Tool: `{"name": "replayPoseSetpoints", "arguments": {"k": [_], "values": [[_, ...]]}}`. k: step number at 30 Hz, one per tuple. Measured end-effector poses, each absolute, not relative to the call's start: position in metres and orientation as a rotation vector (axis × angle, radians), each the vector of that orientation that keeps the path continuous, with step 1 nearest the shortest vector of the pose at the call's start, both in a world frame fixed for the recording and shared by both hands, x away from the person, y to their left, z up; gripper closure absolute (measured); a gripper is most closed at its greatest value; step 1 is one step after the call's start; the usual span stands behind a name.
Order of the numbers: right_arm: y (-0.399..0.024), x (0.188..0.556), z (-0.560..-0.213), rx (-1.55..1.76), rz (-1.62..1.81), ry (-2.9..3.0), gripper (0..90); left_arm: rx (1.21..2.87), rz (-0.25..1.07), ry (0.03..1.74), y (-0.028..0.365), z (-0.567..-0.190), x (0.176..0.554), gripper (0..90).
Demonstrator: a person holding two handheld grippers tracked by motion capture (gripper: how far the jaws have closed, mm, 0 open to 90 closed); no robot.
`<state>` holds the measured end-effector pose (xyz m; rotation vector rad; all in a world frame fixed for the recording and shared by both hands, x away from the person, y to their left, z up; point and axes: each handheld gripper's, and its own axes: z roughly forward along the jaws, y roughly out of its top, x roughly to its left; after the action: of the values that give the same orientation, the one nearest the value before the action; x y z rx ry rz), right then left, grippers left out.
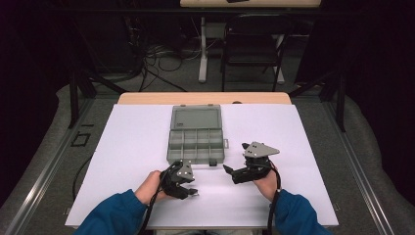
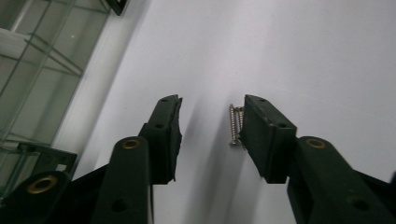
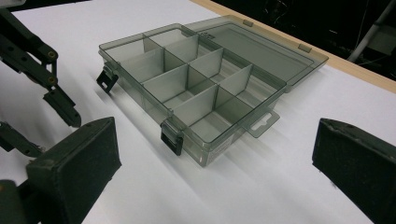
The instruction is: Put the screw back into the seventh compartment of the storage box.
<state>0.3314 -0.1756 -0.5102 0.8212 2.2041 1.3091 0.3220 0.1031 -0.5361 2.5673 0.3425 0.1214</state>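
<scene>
Two small metal screws point(image 2: 235, 123) lie side by side on the white sheet, close against the inner face of one jaw of my left gripper point(image 2: 211, 105). The other jaw stands clear of them, so the gripper is open around the screws. In the high view the left gripper point(image 1: 192, 188) points down at the sheet just in front of a clear grey compartment box point(image 1: 195, 139). The box point(image 3: 201, 88) lies open with its lid folded back and its compartments look bare. My right gripper point(image 1: 236, 157) hovers open to the right of the box with nothing between its jaws.
A white sheet point(image 1: 137, 127) covers the table, with a wooden edge at the far side. The box's latches point(image 3: 172, 140) hang open toward me. A black chair point(image 1: 252, 44) and floor cables lie beyond the table. The left gripper point(image 3: 46, 79) shows at the right gripper view's left edge.
</scene>
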Motion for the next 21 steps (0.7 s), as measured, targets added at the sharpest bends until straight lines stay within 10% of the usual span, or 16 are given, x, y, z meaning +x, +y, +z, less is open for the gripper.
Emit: {"name": "replayPoseSetpoints", "arguments": {"k": [21], "values": [[-0.1755,0.3314,-0.5103,0.822,1.307,2.207,0.0,2.582,0.055,0.322,0.103,-0.5415,0.3236,84.6]]}}
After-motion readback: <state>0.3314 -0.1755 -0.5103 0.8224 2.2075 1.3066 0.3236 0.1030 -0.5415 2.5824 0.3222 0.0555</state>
